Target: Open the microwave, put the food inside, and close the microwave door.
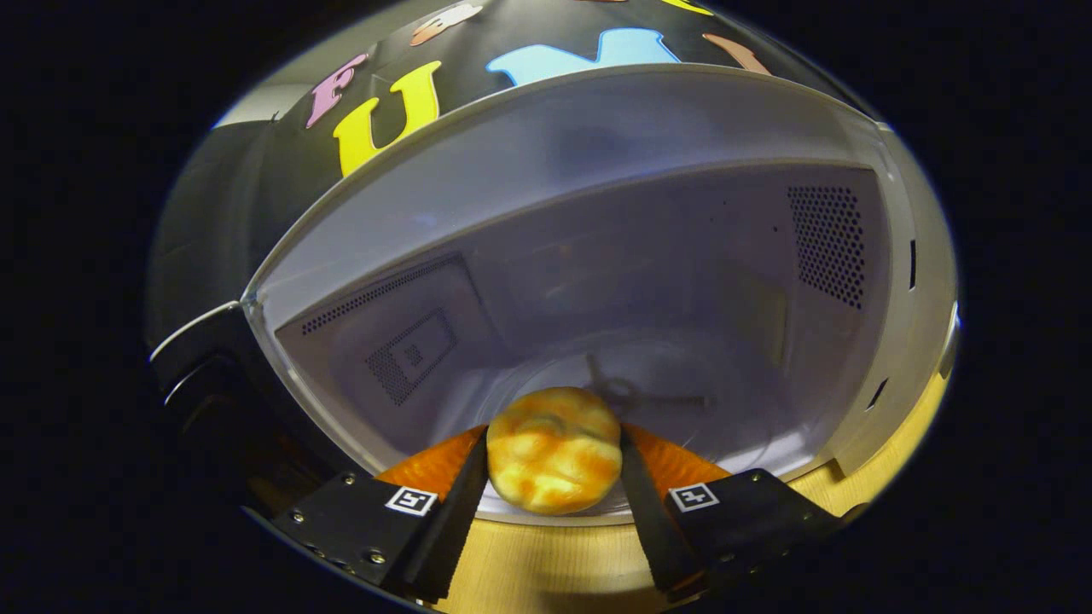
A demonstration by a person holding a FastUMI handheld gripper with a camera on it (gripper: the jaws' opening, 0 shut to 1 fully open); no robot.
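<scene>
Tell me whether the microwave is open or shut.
Open. The microwave cavity lies bare beyond the jaws, its vented walls and glass turntable in plain sight. The gripper is shut on the bread roll.

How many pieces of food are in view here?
1: a bun, held between the fingers of the gripper at the open microwave's mouth. Nothing else sits on the glass turntable beyond it.
</scene>
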